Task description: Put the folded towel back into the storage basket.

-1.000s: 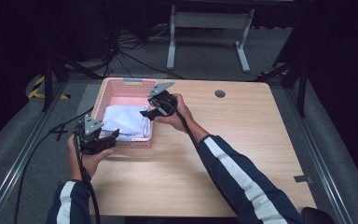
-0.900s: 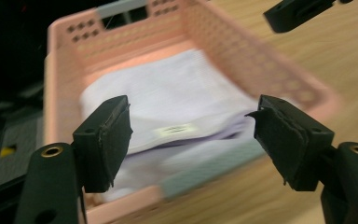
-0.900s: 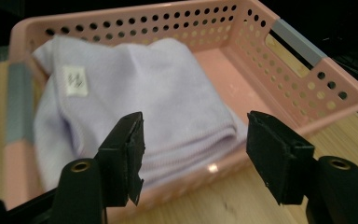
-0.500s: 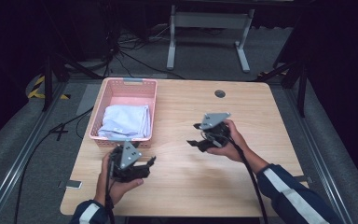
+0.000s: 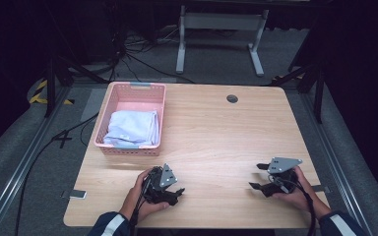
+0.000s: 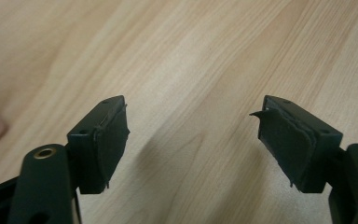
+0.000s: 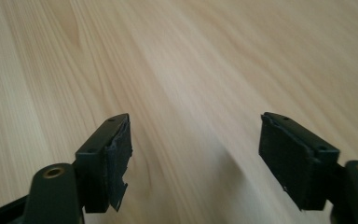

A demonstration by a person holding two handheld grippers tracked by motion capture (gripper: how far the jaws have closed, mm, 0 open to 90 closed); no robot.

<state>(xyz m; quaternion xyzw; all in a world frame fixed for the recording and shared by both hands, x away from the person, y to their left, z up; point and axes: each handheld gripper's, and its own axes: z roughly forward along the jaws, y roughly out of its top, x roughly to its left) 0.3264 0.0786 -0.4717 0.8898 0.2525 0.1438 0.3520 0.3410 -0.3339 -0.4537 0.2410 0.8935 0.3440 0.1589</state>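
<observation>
The cloth [image 5: 132, 127] lies folded, pale blue-white, inside the pink basket [image 5: 109, 104], filling the near half of it and leaving the far half of the basket floor bare. The basket stands at the far left corner of the desk [image 5: 216, 132], its long side running away from the person, its near end wall well apart from both hands.

The desk is a light wooden top with a round dark cable hole [image 5: 232, 99] near its far edge, to the right of the basket. Around the desk runs grey floor with black cables, and a white metal frame stands beyond the far edge.

The left claw [image 5: 176, 192] sits low over the near edge of the desk, left of centre, held in the person's left hand [image 5: 140, 196], with its grey three-cornered plate facing up. In the left gripper view its jaws stand wide apart over bare wood with nothing between them; a sliver of the pink basket shows at the left edge of that view.

The right claw [image 5: 257, 177] is near the right front corner of the desk, held in the right hand [image 5: 298, 194], pointing leftward. Its jaws have just been opening and stand wide apart, bare wood grain between them in the right gripper view. The two claws are well apart from each other.
</observation>
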